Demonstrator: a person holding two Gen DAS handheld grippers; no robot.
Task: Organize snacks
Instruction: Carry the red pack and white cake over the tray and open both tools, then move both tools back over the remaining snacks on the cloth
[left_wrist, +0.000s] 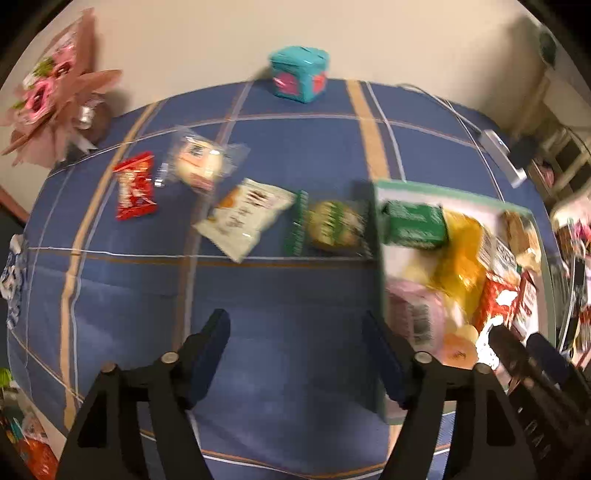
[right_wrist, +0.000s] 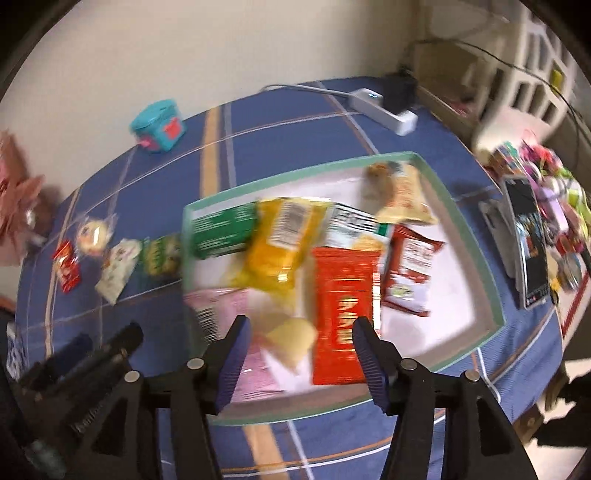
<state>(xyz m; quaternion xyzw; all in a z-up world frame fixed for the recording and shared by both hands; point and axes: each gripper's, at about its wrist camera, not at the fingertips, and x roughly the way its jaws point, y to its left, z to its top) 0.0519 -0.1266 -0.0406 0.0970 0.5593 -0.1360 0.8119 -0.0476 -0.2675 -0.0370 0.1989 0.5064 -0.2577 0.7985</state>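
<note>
My left gripper hangs open over bare blue cloth, nothing between its fingers, just left of the green-rimmed box. On the cloth beyond it lie a red packet, a clear-wrapped round pastry, a white packet and a green packet. My right gripper is open above the box and holds nothing. Under it lie a pale yellow snack and a red packet. The box also holds a green carton, a yellow bag and a pink packet.
A teal cube box stands at the table's far edge by the wall. A pink bouquet sits at the far left. A white power strip with its cable lies at the back right. Colourful clutter crowds the right edge.
</note>
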